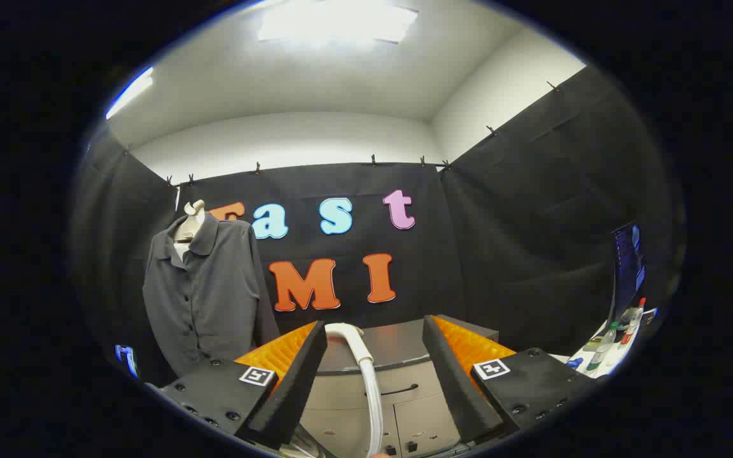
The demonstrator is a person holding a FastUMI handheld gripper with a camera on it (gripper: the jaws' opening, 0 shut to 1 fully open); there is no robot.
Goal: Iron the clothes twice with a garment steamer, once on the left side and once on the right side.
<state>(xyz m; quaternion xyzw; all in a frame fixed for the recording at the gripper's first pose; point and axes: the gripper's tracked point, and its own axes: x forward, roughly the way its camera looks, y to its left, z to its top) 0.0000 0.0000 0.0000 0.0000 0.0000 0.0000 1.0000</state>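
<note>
Spread wide, the gripper point(376, 356) holds nothing; a white steamer handle point(366, 375) with its hose rises between the fingers, nearer the left one. Beyond stands a grey cabinet point(398, 375). Off left, a grey shirt point(204, 292) hangs on a mannequin.

Claw point(373, 331): two wedge-shaped fingers point(290, 388), set well apart, nothing pressed between both. Inner faces flat and smooth; outer faces carry ribbed, ridged pads. Each finger sits on a matte block mount point(217, 394) with round recessed screws along the near side, several on the left block, a few on the right. One square fiducial tag point(257, 376) with a white border sits atop each block, next to the finger base. No cables to make out.
</note>
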